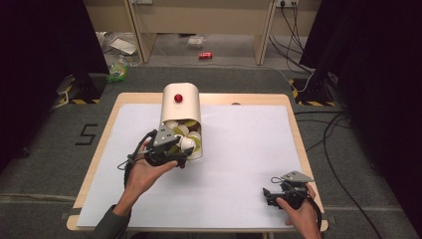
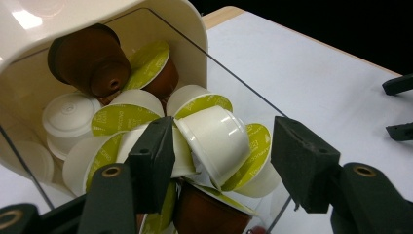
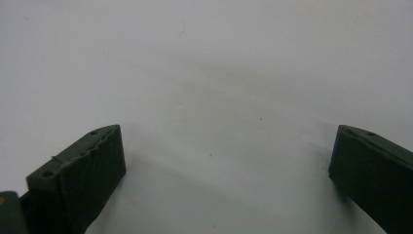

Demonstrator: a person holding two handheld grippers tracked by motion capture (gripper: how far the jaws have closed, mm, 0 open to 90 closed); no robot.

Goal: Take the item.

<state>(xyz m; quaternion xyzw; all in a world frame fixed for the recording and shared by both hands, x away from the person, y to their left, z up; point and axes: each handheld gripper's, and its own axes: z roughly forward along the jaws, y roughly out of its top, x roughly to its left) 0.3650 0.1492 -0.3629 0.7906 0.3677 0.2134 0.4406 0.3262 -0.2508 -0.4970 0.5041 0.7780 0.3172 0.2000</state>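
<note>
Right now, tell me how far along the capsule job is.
Done: nothing looks taken out yet; no capsule lies on the white sheet. In hand: the left tongs are open around a white capsule at the mouth of the cream dispenser, not clearly gripping. The right tongs wait open. Left: gripping it and pulling it out.

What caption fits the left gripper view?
Left gripper open around a white coffee capsule at the mouth of a cream capsule bin.

High view looks down; left claw view — close — shares its capsule bin (image 1: 181, 117).
</note>
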